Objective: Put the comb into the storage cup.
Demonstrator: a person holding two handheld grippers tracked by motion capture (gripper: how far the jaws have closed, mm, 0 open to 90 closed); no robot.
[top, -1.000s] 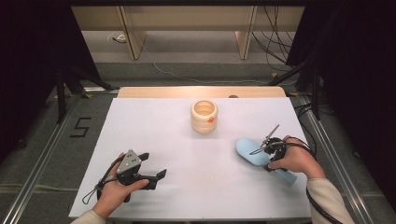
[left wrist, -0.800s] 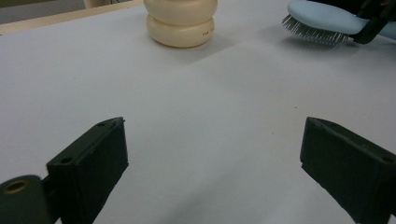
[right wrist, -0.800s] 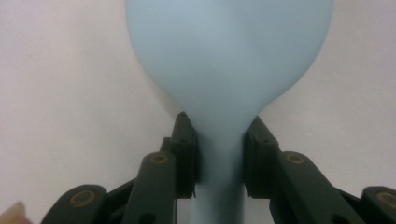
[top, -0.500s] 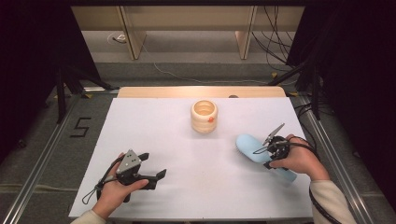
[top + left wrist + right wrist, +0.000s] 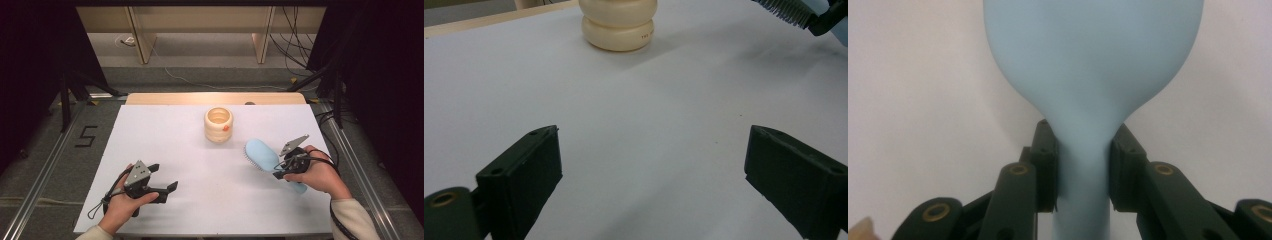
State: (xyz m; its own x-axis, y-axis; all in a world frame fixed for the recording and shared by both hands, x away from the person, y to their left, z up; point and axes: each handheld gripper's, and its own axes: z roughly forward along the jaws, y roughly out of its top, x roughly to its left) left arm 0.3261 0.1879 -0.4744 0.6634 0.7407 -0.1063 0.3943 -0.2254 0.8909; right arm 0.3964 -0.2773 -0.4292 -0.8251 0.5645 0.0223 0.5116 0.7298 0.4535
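Little has moved since a second ago: the right gripper (image 5: 1083,170) has only edged the brush (image 5: 262,155) along, jaws clamped on its neck, head just above the sheet (image 5: 165,135). Picking up looks done; the cup (image 5: 218,125) sits well apart, and the left gripper (image 5: 162,180) rests wide open, empty.

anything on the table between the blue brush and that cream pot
Nothing visible. The right gripper is shut on the neck of the light blue brush, and only bare white table lies between the brush head and the cream ringed pot. The left gripper, jaws open and empty, sits well off to the side.
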